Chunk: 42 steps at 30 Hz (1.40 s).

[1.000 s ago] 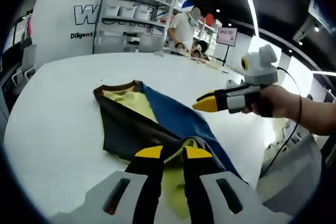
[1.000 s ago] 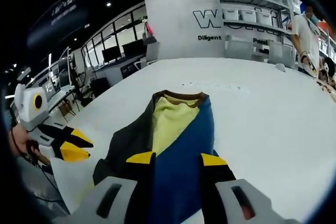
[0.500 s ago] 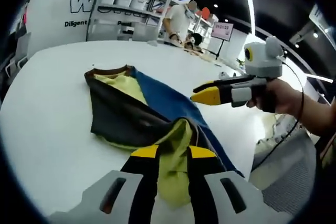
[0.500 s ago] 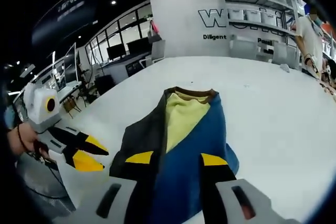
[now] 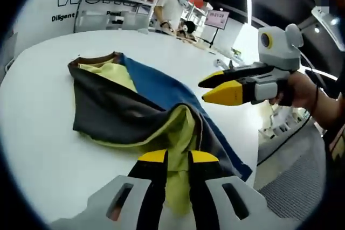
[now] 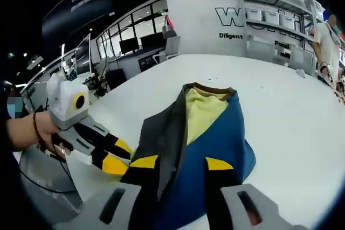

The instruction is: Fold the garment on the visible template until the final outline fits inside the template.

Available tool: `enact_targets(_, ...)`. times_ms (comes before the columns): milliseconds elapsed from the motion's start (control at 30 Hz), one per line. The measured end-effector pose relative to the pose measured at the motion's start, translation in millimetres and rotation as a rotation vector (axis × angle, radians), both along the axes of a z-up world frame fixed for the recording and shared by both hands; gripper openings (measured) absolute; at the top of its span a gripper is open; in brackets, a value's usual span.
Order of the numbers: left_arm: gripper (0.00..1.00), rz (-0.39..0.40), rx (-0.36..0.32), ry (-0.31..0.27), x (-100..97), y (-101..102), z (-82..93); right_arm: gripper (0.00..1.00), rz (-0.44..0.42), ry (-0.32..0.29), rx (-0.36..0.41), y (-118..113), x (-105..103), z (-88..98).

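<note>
Colours: blue, dark grey and yellow panels, brown collar band — the garment is a colour-block top lying on the white tabletop.
Where it lies: near the tabletop's edge closest to the person, hem end toward both grippers, well apart from the shelving at the far wall.
Long axis: runs from the near hem away to the collar; in the right gripper view the collar points away, toward the far wall.
Left gripper: fingers close together with yellow cloth from the near end bunched between them; it looks like a pinch on the hem, though the contact itself is hidden.
Right gripper: in its own view the fingers stand apart over the blue and grey cloth; seen from the left gripper view, its yellow fingertips hover above the blue side, slightly parted, holding nothing.
Done so far: the sides appear folded inward, giving a long narrow shape with yellow lining showing.
Left to do: probably a lengthwise fold bringing hem toward collar; the near end is rumpled and raised.
Template: no outline can be made out on the tabletop, so fit cannot be judged.
</note>
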<state>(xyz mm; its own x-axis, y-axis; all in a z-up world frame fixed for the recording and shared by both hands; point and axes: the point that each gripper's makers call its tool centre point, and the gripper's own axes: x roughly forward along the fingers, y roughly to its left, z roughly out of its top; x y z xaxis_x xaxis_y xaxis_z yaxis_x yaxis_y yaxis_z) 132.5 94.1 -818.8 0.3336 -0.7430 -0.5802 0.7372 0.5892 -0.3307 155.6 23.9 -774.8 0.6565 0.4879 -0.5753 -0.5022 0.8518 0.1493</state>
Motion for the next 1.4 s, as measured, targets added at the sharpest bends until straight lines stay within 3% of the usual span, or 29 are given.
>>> enact_targets(133, 0.01, 0.003, -0.013, 0.002, -2.9, 0.2, 2.1, 0.27, 0.024, 0.009, -0.007, 5.0, -6.4, -2.5)
enact_targets(467, 0.00, 0.052, -0.058, 0.003, -16.6, 10.6, 18.3, 0.26, 0.062, 0.027, 0.008, 15.1, -15.5, -4.3)
enact_targets(900, 0.00, 0.095, -0.052, 0.009, -33.9, 26.9, 31.5, 0.26, 0.112, 0.061, 0.018, 27.0, -27.7, -8.8)
enact_targets(1133, 0.00, 0.134, -0.049, 0.014, -40.0, 43.8, 35.7, 0.26, 0.103, 0.131, -0.006, 19.9, -34.1, -28.5)
enact_targets(1400, 0.00, 0.161, -0.052, 0.018, -45.7, 54.5, 40.3, 0.24, 0.086, 0.156, -0.043, 6.1, -31.1, -38.6)
